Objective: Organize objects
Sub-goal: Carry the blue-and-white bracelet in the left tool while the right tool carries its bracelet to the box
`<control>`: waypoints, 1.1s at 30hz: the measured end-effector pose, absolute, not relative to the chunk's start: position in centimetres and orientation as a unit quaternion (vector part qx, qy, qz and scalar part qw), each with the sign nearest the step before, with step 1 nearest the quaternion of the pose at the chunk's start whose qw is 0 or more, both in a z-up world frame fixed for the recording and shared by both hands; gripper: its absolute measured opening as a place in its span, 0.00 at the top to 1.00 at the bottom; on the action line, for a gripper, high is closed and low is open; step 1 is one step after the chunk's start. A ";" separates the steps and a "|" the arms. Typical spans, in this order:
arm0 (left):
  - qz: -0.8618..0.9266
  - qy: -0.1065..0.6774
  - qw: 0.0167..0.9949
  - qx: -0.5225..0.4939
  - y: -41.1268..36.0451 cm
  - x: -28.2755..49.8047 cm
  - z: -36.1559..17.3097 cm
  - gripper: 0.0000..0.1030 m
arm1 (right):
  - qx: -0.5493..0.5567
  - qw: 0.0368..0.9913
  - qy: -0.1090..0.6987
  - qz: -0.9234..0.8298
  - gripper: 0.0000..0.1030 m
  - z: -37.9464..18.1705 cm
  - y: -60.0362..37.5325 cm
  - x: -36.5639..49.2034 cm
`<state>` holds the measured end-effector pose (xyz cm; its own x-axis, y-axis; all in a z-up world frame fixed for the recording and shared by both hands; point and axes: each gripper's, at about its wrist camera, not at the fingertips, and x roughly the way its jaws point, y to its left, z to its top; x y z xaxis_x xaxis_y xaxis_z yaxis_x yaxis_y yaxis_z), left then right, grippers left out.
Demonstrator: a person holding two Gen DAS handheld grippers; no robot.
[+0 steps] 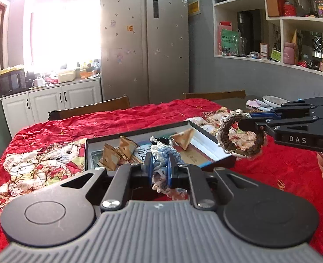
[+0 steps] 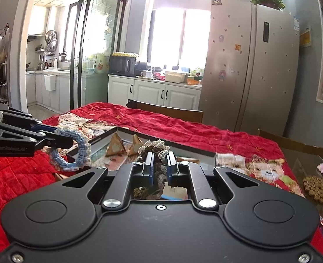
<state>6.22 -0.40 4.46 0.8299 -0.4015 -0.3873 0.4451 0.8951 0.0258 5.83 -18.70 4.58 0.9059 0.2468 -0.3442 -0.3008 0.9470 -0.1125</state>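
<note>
The left gripper was clamped on a blue bracelet, the right gripper on a brown bracelet. Held by thin loops above the box, either could have slipped free.

Bright daylight reaches you from the window, blown out to white glare, soft sheen on the fridge, your near gripper bodies in shade, fisheye bending at edges, dark corners, slight softness throughout.
</note>
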 end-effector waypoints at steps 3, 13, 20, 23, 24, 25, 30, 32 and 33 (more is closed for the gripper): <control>-0.213 0.187 0.957 0.054 -0.5 7.3 4.6 0.85 | -0.081 0.973 0.164 0.143 0.89 4.9 -18.1 6.9; -0.192 0.192 0.962 0.038 -1.2 11.6 4.5 0.85 | -0.063 0.972 0.178 0.139 0.89 4.7 -16.5 12.6; -0.184 0.206 0.961 0.030 -2.4 14.7 3.5 0.85 | -0.049 0.972 0.188 0.130 0.89 4.3 -15.8 16.5; -0.181 0.213 0.960 0.025 -2.7 15.9 3.2 0.85 | -0.039 0.973 0.189 0.123 0.89 4.2 -15.8 18.1; -0.180 0.214 0.960 0.024 -2.8 16.3 3.0 0.85 | -0.037 0.974 0.190 0.119 0.89 4.1 -15.7 18.6; -0.179 0.215 0.960 0.023 -2.9 16.5 2.9 0.85 | -0.034 0.974 0.190 0.116 0.89 4.1 -15.8 19.0; -0.169 0.227 0.959 0.010 -3.1 18.6 2.1 0.84 | -0.011 0.977 0.191 0.095 0.89 3.4 -16.3 21.4; -0.166 0.231 0.959 0.009 -3.3 19.2 1.7 0.84 | 0.004 0.977 0.193 0.088 0.89 3.0 -16.7 22.4; -0.163 0.233 0.959 0.008 -3.3 19.5 1.4 0.84 | 0.011 0.977 0.194 0.085 0.89 2.7 -17.0 22.8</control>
